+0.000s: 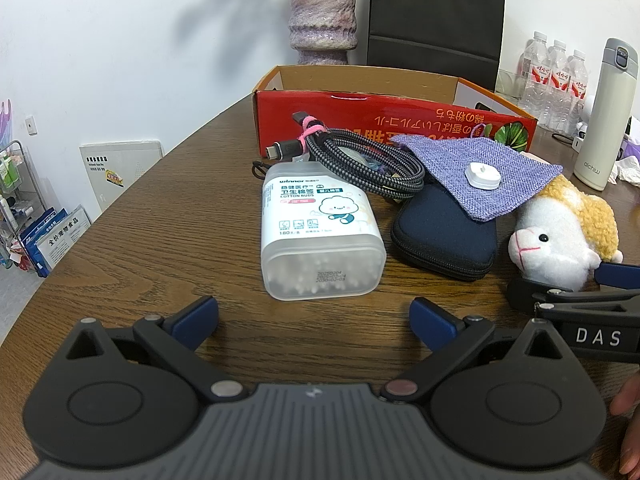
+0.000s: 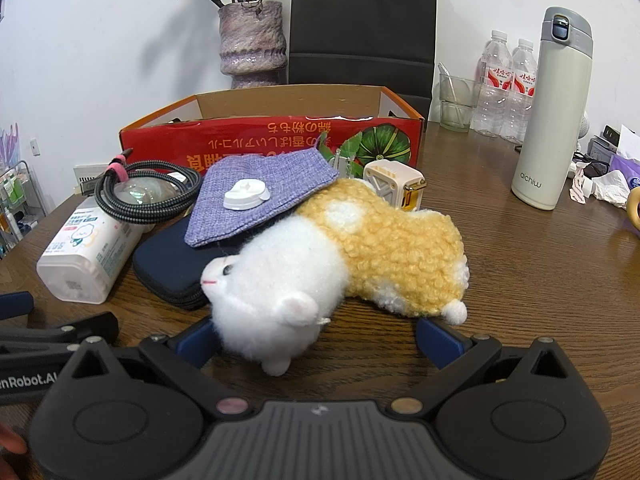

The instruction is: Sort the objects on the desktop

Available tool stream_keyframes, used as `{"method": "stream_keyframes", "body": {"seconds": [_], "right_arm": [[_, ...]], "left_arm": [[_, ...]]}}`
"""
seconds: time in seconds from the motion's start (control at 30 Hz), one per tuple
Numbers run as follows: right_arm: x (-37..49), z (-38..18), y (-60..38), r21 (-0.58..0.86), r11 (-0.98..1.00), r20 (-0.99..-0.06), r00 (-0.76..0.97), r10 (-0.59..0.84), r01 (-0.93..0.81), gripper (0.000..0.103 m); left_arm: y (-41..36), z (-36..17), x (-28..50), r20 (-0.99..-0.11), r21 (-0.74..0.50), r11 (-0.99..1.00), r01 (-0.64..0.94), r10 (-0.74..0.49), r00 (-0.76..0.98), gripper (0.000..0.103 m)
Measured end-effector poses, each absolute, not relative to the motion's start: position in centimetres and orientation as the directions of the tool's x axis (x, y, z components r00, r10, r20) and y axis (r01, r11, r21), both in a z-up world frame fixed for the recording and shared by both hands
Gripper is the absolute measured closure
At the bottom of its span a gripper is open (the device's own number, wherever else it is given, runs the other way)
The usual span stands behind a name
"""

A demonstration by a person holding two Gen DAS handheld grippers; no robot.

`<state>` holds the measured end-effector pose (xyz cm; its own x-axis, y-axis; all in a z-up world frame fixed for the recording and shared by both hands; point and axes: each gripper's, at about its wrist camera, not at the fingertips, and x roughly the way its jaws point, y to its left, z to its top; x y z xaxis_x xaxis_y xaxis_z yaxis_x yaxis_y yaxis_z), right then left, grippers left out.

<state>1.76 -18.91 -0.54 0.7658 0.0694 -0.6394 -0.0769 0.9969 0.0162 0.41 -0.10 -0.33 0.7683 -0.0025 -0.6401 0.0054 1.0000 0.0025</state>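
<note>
Dark wood-grain table (image 1: 132, 240) carrying a loose cluster of objects in front of an open red cardboard box (image 1: 396, 120) with a brown interior, the likely receptacle for sorting; no item appears to be lifted yet, so the step in hand is judged to be the opening approach. Largest of the cluster, a white-and-yellow plush animal (image 2: 340, 256) lies on its side, its head between the spread, empty jaws of the right gripper (image 2: 316, 340), whose pads do not press on it. Next, a navy zippered case (image 1: 444, 236) lies partly under a lilac woven fabric pouch (image 1: 480, 176), which bears a small white plastic cap (image 1: 483, 175). A translucent white box of cotton buds (image 1: 320, 232) lies just ahead of the left gripper (image 1: 314, 320), likewise spread and empty. A coiled grey braided cable (image 1: 368, 160) with a pink tie rests against the red box. The next move probably calls for closing on the plush and lifting it over the near wall. Open table lies to the right; the curved table edge runs close on the left.
</note>
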Motion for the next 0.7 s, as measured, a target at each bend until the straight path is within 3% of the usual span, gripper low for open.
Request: {"method": "stream_keyframes", "body": {"seconds": [0.7], "right_arm": [[1.78,-0.56,-18.85,0.016,0.997,-0.639,0.766,0.07,-0.077,0.0]], "left_arm": [[-0.17,-0.47,0.58,-0.64,0.002,1.0,0.011,-0.007,0.768,0.0]]}}
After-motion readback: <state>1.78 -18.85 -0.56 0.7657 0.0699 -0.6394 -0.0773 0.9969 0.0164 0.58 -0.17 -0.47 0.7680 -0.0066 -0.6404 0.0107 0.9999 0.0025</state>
